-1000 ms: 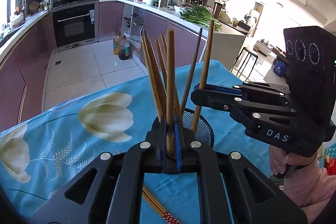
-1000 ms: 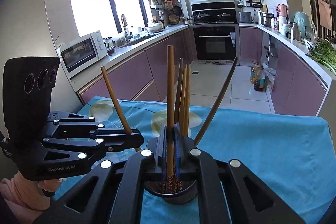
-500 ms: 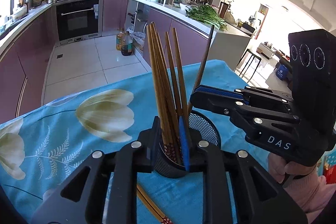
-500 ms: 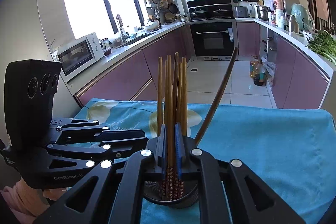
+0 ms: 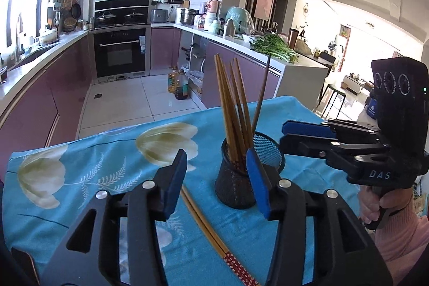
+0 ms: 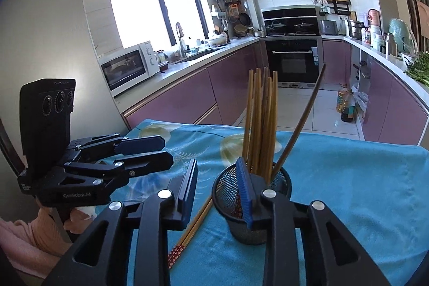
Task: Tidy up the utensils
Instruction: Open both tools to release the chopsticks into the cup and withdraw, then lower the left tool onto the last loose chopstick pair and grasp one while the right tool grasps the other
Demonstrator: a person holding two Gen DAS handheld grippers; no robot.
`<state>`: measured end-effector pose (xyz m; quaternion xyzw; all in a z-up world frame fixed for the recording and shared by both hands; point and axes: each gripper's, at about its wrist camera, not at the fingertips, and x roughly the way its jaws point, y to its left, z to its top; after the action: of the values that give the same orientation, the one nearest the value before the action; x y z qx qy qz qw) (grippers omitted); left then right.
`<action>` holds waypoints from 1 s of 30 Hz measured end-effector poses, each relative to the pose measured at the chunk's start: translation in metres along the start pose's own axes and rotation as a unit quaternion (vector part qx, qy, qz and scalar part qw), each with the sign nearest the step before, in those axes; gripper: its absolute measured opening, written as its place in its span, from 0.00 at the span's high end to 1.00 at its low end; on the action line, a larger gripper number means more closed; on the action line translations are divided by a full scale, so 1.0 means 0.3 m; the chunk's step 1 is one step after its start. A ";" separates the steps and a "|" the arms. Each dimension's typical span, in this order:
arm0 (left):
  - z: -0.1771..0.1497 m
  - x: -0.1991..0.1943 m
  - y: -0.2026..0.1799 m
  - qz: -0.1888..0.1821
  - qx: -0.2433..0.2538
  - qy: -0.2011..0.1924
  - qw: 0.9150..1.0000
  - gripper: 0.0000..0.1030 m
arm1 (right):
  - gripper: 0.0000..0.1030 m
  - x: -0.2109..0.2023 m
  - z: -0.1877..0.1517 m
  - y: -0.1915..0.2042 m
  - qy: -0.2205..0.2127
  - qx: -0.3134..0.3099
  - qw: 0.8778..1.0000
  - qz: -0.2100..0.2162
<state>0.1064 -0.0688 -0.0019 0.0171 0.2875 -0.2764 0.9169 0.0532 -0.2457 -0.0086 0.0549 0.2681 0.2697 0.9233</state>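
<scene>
A black mesh cup (image 5: pixel 236 178) stands on the blue flowered tablecloth (image 5: pixel 107 160) and holds several wooden chopsticks (image 5: pixel 230 109) and one dark chopstick (image 5: pixel 261 90). A pair of chopsticks with red patterned ends (image 5: pixel 211 232) lies flat on the cloth beside the cup. My left gripper (image 5: pixel 217 181) is open and empty, its right finger in front of the cup. My right gripper (image 6: pixel 217 192) is open and empty just before the cup (image 6: pixel 249 205), with the loose pair (image 6: pixel 193 229) between its fingers. Each gripper shows in the other's view, to the side of the cup: the left one (image 6: pixel 150 154) and the right one (image 5: pixel 303 136).
The table's far edge (image 5: pixel 174 117) drops to a tiled kitchen floor. Purple cabinets, an oven (image 5: pixel 120 52) and a microwave (image 6: pixel 128 69) line the walls beyond. Oil bottles (image 5: pixel 179 83) stand on the floor.
Both grippers were shut on chopsticks held upright in the cup; both have opened, let them drop in, and drawn back a little.
</scene>
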 end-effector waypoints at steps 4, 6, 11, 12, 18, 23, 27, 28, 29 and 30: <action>-0.071 -0.035 0.050 0.022 -0.020 0.008 1.000 0.48 | 0.63 0.001 -0.064 0.049 0.017 -0.015 1.000 0.009; -0.108 -0.046 0.080 0.033 -0.032 0.013 0.999 0.47 | 0.62 0.032 -0.112 0.065 0.040 -0.015 0.999 0.015; -0.201 -0.027 0.120 0.058 -0.049 0.043 0.996 0.47 | 0.62 0.140 -0.224 0.100 0.098 -0.005 0.995 0.018; -0.212 -0.020 0.123 0.059 -0.052 0.048 0.996 0.47 | 0.62 0.160 -0.243 0.104 0.108 -0.002 0.994 0.018; -0.285 0.016 0.106 0.068 -0.062 0.068 0.993 0.47 | 0.63 0.220 -0.309 0.110 0.140 0.005 0.990 0.001; -0.310 0.039 0.105 0.074 -0.063 0.079 0.992 0.47 | 0.63 0.238 -0.316 0.126 0.147 0.007 0.989 -0.006; -0.322 0.046 0.107 0.080 -0.062 0.084 0.991 0.47 | 0.63 0.248 -0.325 0.142 0.154 -0.002 0.988 -0.015; -0.325 0.047 0.108 0.079 -0.063 0.085 0.991 0.47 | 0.63 0.251 -0.328 0.149 0.155 -0.005 0.988 -0.017; -0.326 0.048 0.108 0.079 -0.064 0.086 0.991 0.47 | 0.63 0.258 -0.326 0.150 0.156 -0.007 0.988 -0.018; -0.329 0.050 0.110 0.079 -0.065 0.088 0.991 0.47 | 0.63 0.257 -0.332 0.149 0.157 -0.010 0.987 -0.019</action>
<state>0.0825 -0.0295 -0.0964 0.0043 0.3820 -0.1814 0.9062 0.0349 -0.1714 -0.1181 -0.0023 0.4080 0.2597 0.8753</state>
